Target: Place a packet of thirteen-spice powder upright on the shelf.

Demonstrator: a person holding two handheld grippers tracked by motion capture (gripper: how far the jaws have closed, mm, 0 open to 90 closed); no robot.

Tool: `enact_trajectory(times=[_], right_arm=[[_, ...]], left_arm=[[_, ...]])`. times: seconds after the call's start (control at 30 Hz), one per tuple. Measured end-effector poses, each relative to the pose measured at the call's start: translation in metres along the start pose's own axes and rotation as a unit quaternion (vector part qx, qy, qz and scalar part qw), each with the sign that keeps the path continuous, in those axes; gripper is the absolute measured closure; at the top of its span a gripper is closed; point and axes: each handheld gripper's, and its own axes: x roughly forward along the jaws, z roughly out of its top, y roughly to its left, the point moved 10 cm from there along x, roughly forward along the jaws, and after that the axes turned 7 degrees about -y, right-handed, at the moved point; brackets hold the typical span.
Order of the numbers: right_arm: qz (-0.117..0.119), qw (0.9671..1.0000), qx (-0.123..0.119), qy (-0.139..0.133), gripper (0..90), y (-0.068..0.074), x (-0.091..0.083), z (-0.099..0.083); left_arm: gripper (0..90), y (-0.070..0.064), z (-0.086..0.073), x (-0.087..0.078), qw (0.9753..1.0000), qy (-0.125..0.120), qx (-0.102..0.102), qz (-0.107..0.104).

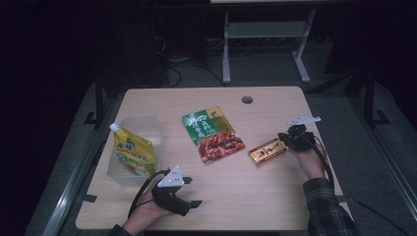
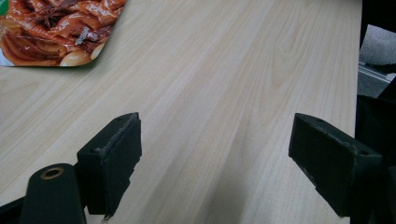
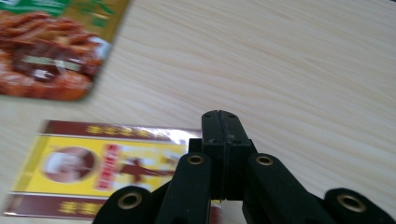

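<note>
I see my right gripper [image 1: 287, 139], jaws pressed together on nothing, touching the yellow packet [image 1: 267, 152] near the tabletop's right edge, while my left gripper [image 1: 193, 192] hangs spread wide by the front edge.

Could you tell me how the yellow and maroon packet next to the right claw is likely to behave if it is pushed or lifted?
The yellow and maroon packet lies flat on the table, so it should slide, not roll. Its glossy wrapper may slip in a grip. It looks thin, so probably light; whether stiff, I cannot tell. The right claw beside it is shut.
</note>
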Motion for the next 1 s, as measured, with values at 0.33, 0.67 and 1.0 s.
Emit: enact_trajectory(times=[0.33, 0.67, 1.0], right_arm=[[0.000, 0.9993, 0.007, 0.037, 89.9, -0.017, 0.011, -0.025], [0.026, 0.9986, 0.000, 0.047, 89.9, -0.007, 0.014, -0.028], [0.066, 0.9951, -0.044, 0.058, 89.9, 0.029, 0.020, -0.026]], left_arm=[[16.7, 0.002, -0.001, -0.002, 1.0000, 0.003, -0.001, 0.000], [16.7, 0.001, -0.002, 0.000, 1.0000, 0.004, -0.001, -0.001], [16.7, 0.001, -0.002, 0.000, 1.0000, 0.005, 0.000, 0.000]])
